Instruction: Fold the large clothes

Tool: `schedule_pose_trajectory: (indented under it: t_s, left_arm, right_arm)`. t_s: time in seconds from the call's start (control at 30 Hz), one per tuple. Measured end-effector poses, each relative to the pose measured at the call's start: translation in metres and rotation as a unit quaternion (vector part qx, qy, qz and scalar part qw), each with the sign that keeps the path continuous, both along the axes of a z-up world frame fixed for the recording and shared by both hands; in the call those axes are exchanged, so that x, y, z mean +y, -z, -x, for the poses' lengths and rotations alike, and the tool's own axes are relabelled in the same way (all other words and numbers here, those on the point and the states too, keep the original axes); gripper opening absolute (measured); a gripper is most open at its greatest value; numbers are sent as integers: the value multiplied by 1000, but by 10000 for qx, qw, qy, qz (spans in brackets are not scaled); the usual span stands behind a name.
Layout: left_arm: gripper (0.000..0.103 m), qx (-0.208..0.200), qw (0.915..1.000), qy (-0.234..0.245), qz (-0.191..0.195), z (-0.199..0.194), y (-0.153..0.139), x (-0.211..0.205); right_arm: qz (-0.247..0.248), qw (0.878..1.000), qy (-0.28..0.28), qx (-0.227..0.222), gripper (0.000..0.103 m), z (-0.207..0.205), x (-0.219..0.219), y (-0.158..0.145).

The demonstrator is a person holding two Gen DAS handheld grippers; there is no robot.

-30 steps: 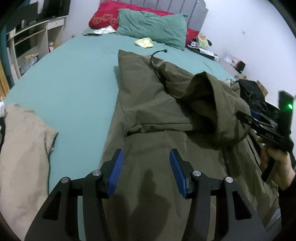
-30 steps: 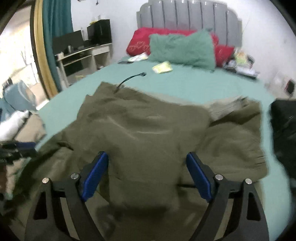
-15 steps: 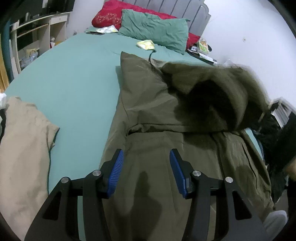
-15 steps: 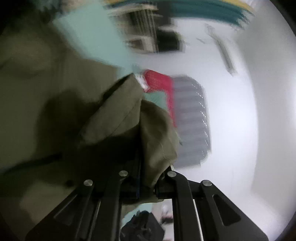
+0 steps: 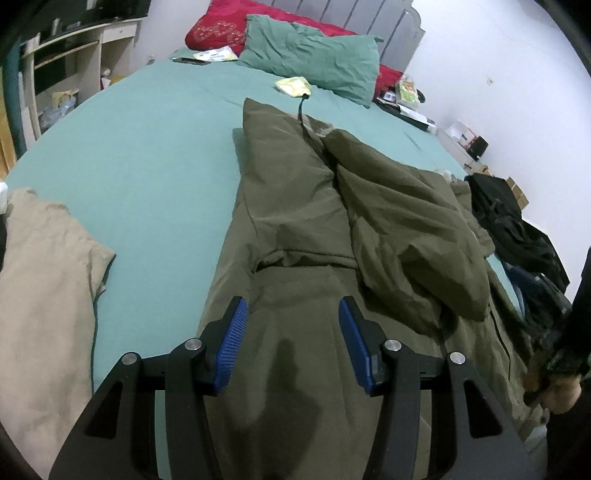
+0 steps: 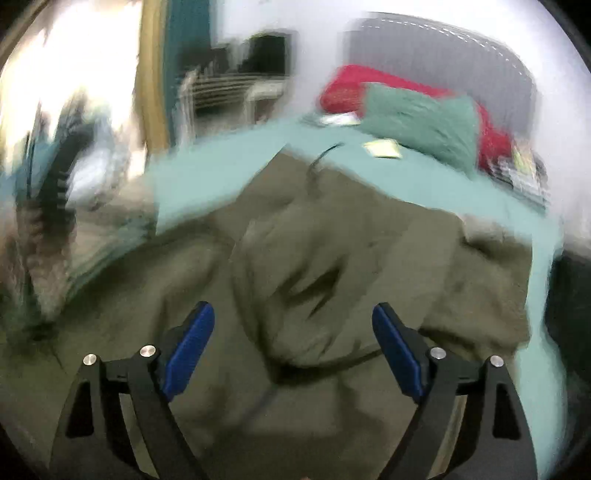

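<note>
An olive-green jacket (image 5: 303,229) lies lengthwise on the teal bed (image 5: 140,158). Its right sleeve (image 5: 413,229) lies folded over the body. A black drawstring (image 5: 303,110) trails from its far end. My left gripper (image 5: 291,339) is open and empty, hovering over the near part of the jacket. In the right wrist view, which is blurred, my right gripper (image 6: 293,347) is open and empty above the jacket (image 6: 325,266). In the left wrist view only the hand (image 5: 554,384) holding the right gripper shows, at the right edge.
A beige garment (image 5: 44,288) lies at the bed's near left. A teal pillow (image 5: 314,51), a red pillow (image 5: 221,26) and a yellow packet (image 5: 293,85) are at the headboard end. A black bag (image 5: 513,225) sits off the right side. Shelves (image 5: 74,66) stand at the left.
My right gripper was shut on the sleeve and carried it over the jacket; now it has let go and stands open. The sleeve has dropped flat on the body. My left gripper stayed put.
</note>
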State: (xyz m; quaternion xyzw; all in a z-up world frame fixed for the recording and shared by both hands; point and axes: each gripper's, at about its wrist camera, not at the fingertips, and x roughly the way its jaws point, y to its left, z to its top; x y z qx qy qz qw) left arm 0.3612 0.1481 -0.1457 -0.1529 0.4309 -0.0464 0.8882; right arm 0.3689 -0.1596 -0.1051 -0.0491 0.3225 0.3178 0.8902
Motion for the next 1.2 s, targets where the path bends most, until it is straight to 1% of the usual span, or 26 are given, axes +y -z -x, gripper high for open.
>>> schedule_pose_trajectory:
  t_s: [0.07, 0.1, 0.17, 0.2, 0.23, 0.27, 0.3, 0.37, 0.4, 0.43, 0.47, 0.5, 0.57, 0.63, 0.67, 0.73, 0.77, 0.8, 0.87, 0.93, 0.97, 1.0, 1.03, 1.1, 1.13, 1.2]
  left_arm:
    - [55, -15, 10000, -29, 49, -2, -2, -1]
    - [55, -35, 10000, -45, 76, -3, -3, -1]
    - [55, -63, 9999, -40, 109, -6, -6, -3]
    - [55, -76, 9999, -36, 123, -7, -7, -5]
    - [55, -81, 9999, -21, 137, -8, -7, -8]
    - [55, -79, 9999, 3, 145, -9, -7, -10]
    - [55, -71, 9999, 20, 144, -10, -7, -13]
    - [55, -67, 9998, 67, 151, -11, -6, -18]
    - [55, -71, 9998, 76, 153, -12, -6, -20]
    - [55, -82, 9998, 83, 156, -12, -6, -22]
    - [55, -94, 9998, 86, 156, -12, -6, -23]
    - [55, -109, 9998, 89, 155, -12, -6, -24]
    - [55, -134, 9998, 57, 132, -12, -6, -25]
    - [55, -113, 9999, -22, 122, -13, -3, -24]
    - [55, -80, 9999, -48, 117, -14, -1, -24]
    - [55, -21, 9999, -66, 113, -16, 2, -24]
    - [55, -7, 9999, -56, 123, -17, 3, -25]
    - [55, 18, 9999, -45, 100, -19, 5, -26]
    - [55, 69, 10000, -19, 46, -21, 8, -28]
    - [55, 118, 9999, -18, 9, -22, 11, -29]
    - [55, 148, 9999, -26, -10, -22, 12, -29]
    - [55, 172, 9998, -37, -23, -21, 13, -29]
    - [55, 177, 9998, -48, -20, -21, 14, -28]
    - [55, 185, 9998, -60, -27, -20, 14, -27]
    - [55, 171, 9998, -63, -27, -19, 13, -26]
    - [55, 146, 9999, -58, -34, -17, 12, -26]
  right_arm:
    - [-650, 9941, 742, 455, 87, -21, -23, 4]
    - [-1026, 9841, 1043, 1002, 87, -39, -34, 14]
    - [-1548, 9619, 1145, 1942, 87, -63, -36, 41]
    - [-1661, 9475, 1135, 2485, 87, -72, -31, 60]
    - [-1725, 9362, 1096, 2860, 87, -77, -23, 75]
    - [-1865, 9267, 1038, 3093, 83, -77, -16, 88]
    - [-1979, 9217, 970, 3192, 56, -78, -11, 93]
    - [-1919, 9252, 1092, 3086, 10, -80, -3, 92]
    - [-2142, 9254, 1071, 2939, 9, -82, -4, 84]
    - [-2265, 9326, 1028, 2616, 9, -86, -4, 69]
    - [-2212, 9450, 1008, 2187, 8, -91, -7, 47]
    - [-2206, 9527, 1028, 1820, 8, -90, -7, 30]
    - [-2422, 9608, 1052, 841, 8, -101, -11, -16]
    - [-2096, 9724, 1015, -164, 8, -110, -10, -46]
    - [-1853, 9758, 1050, -499, 8, -114, -7, -51]
    - [-1149, 9833, 1091, -899, 8, -122, 4, -42]
    - [-729, 9866, 1113, -945, 8, -125, 10, -25]
    - [-505, 9890, 1147, -788, 8, -127, 11, -4]
    - [-96, 9918, 1255, -240, 8, -130, 8, 41]
    - [-75, 9900, 1405, 71, 10, -117, -9, 68]
    - [-110, 9886, 1478, 251, 13, -109, -16, 77]
    - [-136, 9875, 1505, 445, 22, -98, -26, 83]
    - [-178, 9861, 1547, 578, 28, -94, -32, 85]
    - [-250, 9811, 1778, 719, 56, -96, -43, 76]
    - [-304, 9780, 1960, 652, 61, -90, -50, 67]
    - [-426, 9710, 2345, 216, 64, -81, -63, 43]
